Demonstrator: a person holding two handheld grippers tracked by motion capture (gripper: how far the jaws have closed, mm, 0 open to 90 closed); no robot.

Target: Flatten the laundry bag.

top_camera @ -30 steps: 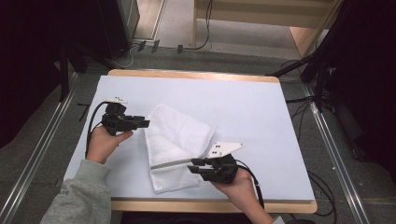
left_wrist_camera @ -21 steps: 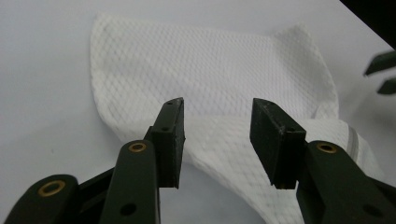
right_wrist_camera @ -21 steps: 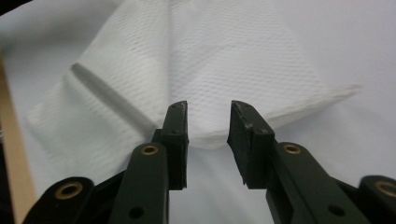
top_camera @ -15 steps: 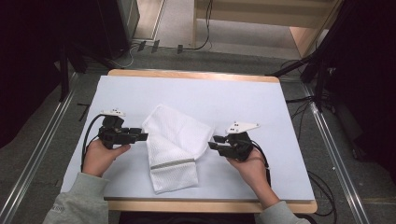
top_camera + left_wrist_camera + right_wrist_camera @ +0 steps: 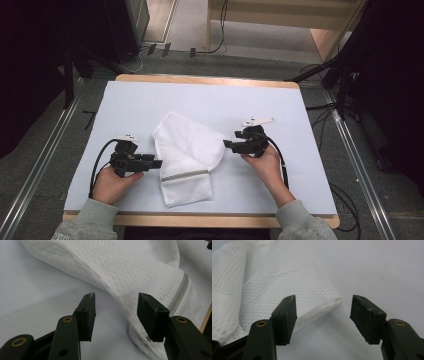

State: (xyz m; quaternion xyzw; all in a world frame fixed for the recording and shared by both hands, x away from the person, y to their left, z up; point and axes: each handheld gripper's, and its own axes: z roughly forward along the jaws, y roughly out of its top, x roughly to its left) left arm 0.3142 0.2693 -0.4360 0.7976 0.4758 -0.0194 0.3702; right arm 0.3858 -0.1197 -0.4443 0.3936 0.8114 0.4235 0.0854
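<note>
A white mesh bag (image 5: 186, 150) with a grey strip (image 5: 185, 176) across its near end lies folded on the white table cover (image 5: 210, 97). My left gripper (image 5: 159, 163) lies low at the bag's left edge. In the left gripper view the left gripper (image 5: 116, 298) is open, its jaws have just been opening, and the bag (image 5: 140, 270) edge runs between them unpressed. My right gripper (image 5: 226, 144) points at the bag's right corner. In the right gripper view the right gripper (image 5: 323, 301) is open after widening, with the bag (image 5: 274, 277) corner just beyond its jaws.
The wooden table edge (image 5: 200, 220) runs along the front, near the person's grey sleeves. Bare white cover lies behind the bag and to both sides. Cables (image 5: 280, 155) trail from both grippers. Metal rails (image 5: 45, 165) and dark stands flank the table.
The right gripper has moved from the bag's near end away from the person to its right corner and opened wide. The left gripper has come nearer the person along the bag's left edge, opening further.
</note>
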